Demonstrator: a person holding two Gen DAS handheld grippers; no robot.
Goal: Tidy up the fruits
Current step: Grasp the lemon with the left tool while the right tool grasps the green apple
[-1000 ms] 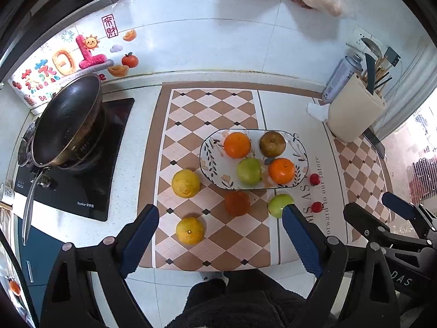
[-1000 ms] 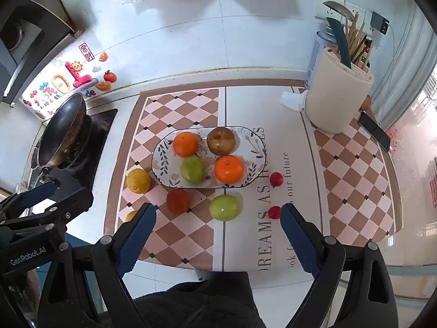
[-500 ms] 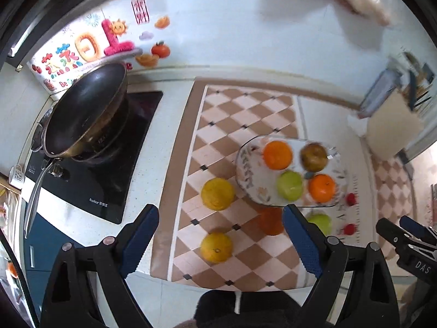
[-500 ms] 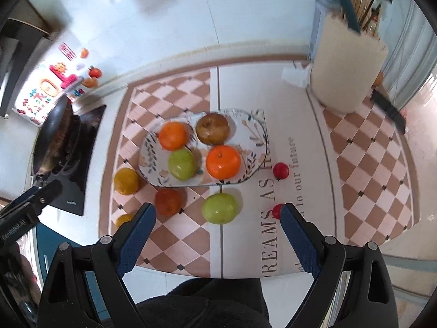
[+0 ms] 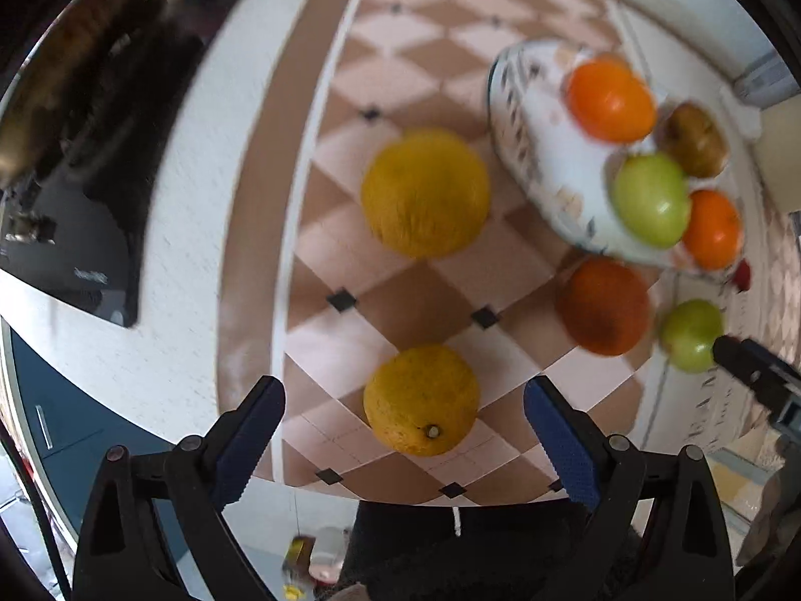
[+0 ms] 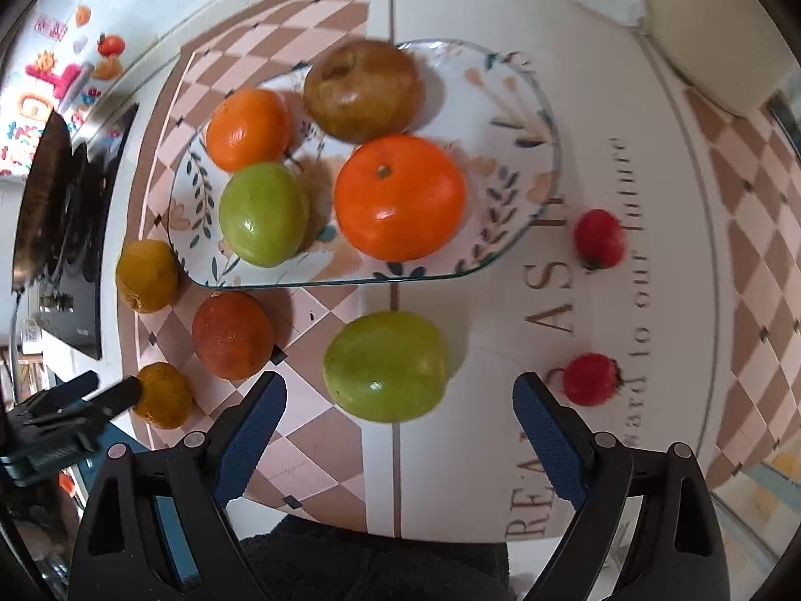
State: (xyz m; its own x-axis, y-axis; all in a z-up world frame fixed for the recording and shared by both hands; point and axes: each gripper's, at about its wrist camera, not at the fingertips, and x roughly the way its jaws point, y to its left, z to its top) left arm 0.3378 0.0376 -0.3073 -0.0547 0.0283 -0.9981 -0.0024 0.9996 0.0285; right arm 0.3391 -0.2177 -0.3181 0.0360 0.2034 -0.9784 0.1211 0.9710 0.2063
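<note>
A floral oval plate (image 6: pixel 480 115) holds two oranges, a green apple and a brown pear. Loose on the checkered mat lie two yellow citrus fruits (image 5: pixel 425 193) (image 5: pixel 420 400), a reddish orange (image 6: pixel 233 335), a green apple (image 6: pixel 385 365) and two small red fruits (image 6: pixel 598 238) (image 6: pixel 590 378). My left gripper (image 5: pixel 400 395) points down over the nearer yellow citrus; its jaws are opening, and the fruit sits between the fingers untouched. My right gripper (image 6: pixel 398 385) is open above the loose green apple, clear of it.
A dark wok on a black cooktop (image 5: pixel 75 150) stands to the left of the mat. A cream utensil holder (image 6: pixel 716 25) is at the back right. The counter's front edge runs just below both grippers.
Both grippers have dropped steeply toward the counter and tilted to look down. The left now frames the near yellow citrus, the right the loose green apple. No fruit has moved.
</note>
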